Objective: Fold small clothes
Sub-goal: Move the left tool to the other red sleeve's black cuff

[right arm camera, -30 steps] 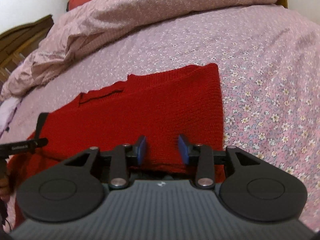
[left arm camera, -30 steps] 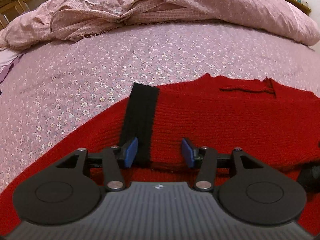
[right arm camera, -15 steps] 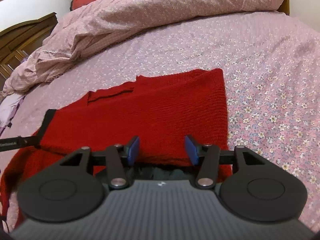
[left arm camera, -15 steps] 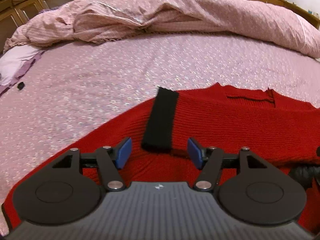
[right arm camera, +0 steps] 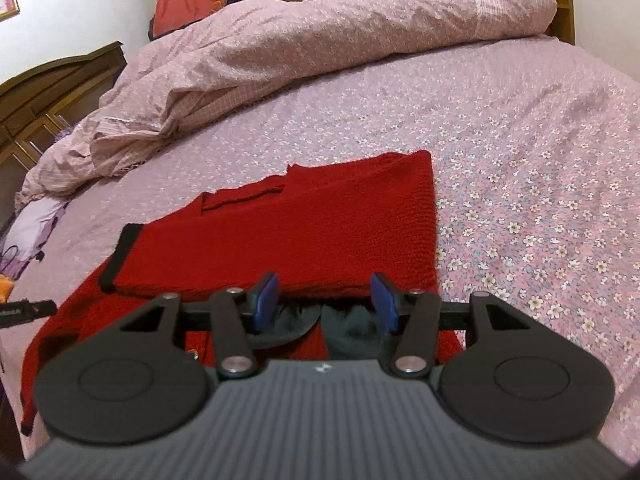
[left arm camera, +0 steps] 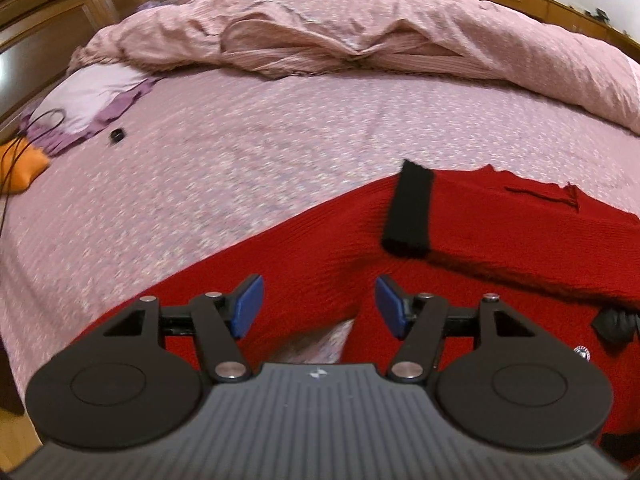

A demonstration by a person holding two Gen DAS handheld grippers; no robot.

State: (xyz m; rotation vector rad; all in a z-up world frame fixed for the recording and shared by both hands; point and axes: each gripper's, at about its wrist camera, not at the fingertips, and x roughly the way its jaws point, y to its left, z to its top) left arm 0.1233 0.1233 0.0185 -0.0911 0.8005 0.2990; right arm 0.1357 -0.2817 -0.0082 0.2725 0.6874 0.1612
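1. Red knitted sweater with a black ribbed cuff lies flat on the bed, near its front edge and right in front of both grippers. It looks partly folded: one sleeve is laid back over the body, and its black ribbed cuff rests on the red knit.
2. Handling, my read: soft, limp and fairly thick knit. It is light, but it will sag and drape the moment it is lifted. The knit grips the sheet, so lift it rather than drag it. It is not fragile, though loose yarn could snag on a pad edge.
3. Where to take hold: pinch through all layers at the near hem corners, one gripper per corner, to carry a fold evenly. Avoid the cuff alone, since it would just pull the sleeve off the stack.
4. Orientation: the neckline notch points away from the cameras, towards the crumpled pink duvet. The hem side is nearest the grippers. In the right wrist view the long axis of the folded shape runs from lower left to upper right. The right edge is a straight fold line.
5. Left gripper: jaws spread, nothing between the blue pads, hovering over the sweater's near left part.
6. Right gripper: jaws spread and empty, above the near hem. Dark cloth sits just under it; I cannot tell what it is.
7. Pink floral bedsheet surrounds the sweater. A lilac garment lies well apart at the far left.
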